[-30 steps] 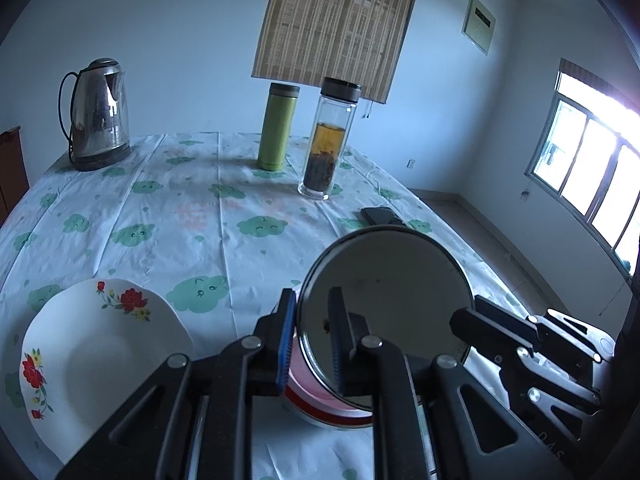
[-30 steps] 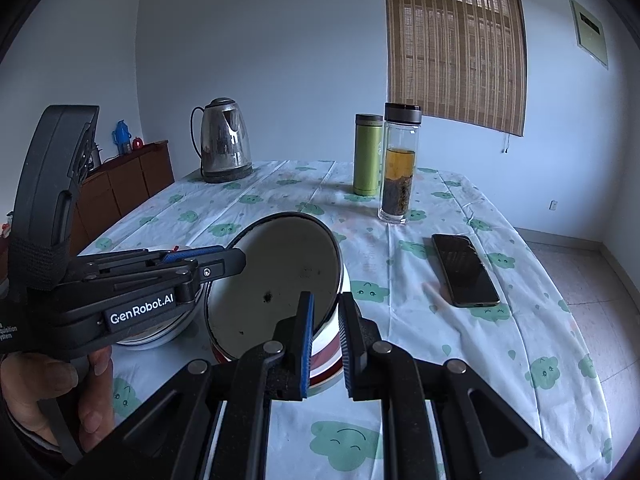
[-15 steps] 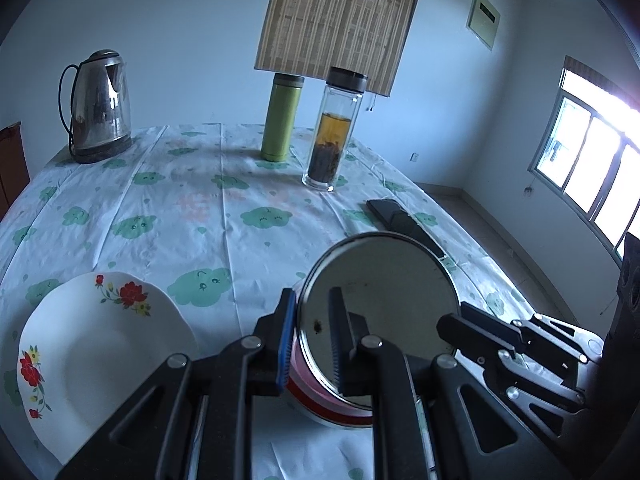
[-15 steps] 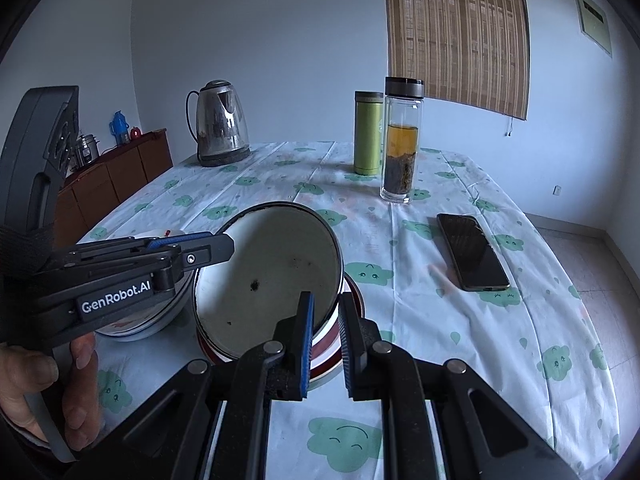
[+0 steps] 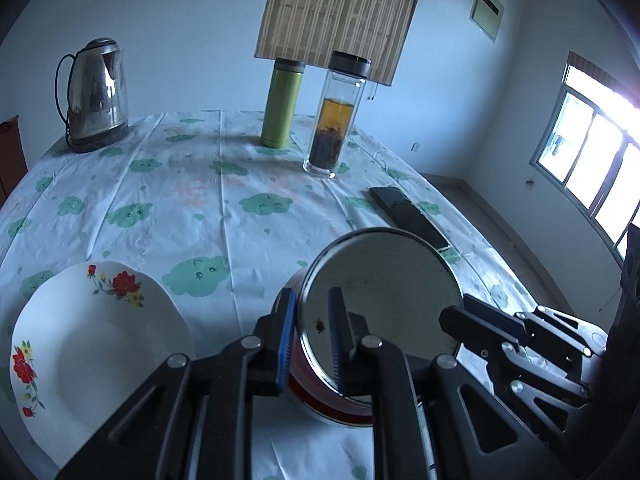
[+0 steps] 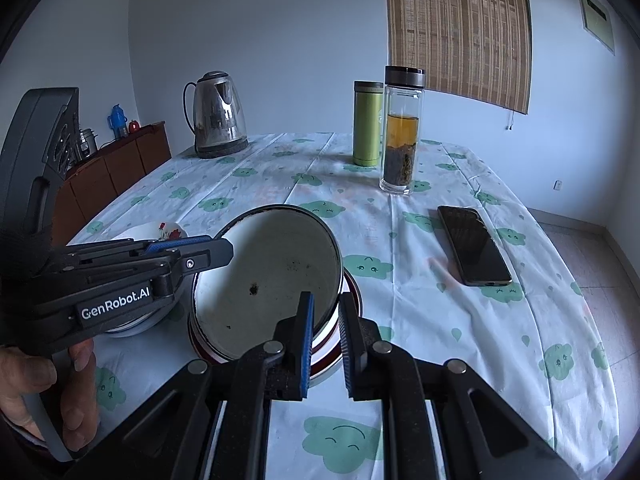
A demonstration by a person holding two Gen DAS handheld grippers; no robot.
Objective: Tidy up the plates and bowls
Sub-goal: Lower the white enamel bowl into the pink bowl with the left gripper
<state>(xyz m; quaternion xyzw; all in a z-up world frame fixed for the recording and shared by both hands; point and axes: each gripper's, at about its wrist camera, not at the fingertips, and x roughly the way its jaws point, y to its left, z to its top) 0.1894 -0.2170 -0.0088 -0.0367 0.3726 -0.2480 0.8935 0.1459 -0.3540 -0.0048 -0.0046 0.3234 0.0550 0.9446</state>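
A red-and-white enamel bowl (image 5: 384, 300) with a dark rim is held tilted above the table. My left gripper (image 5: 312, 340) is shut on its left rim. My right gripper (image 6: 326, 340) is shut on its right rim; the bowl also shows in the right wrist view (image 6: 268, 280). A white plate with red flowers (image 5: 92, 340) lies on the tablecloth to the left of the bowl. In the right wrist view the plate (image 6: 160, 234) is mostly hidden behind the left gripper body.
A steel kettle (image 5: 96, 96) stands at the far left. A green flask (image 5: 282, 104) and a glass tea bottle (image 5: 336, 116) stand at the far middle. A black phone (image 6: 474, 246) lies to the right. The table's right edge (image 6: 580, 320) drops to the floor.
Both grippers have stayed shut on the bowl and carried it a little forward and up. The far objects have shifted slightly in both views.
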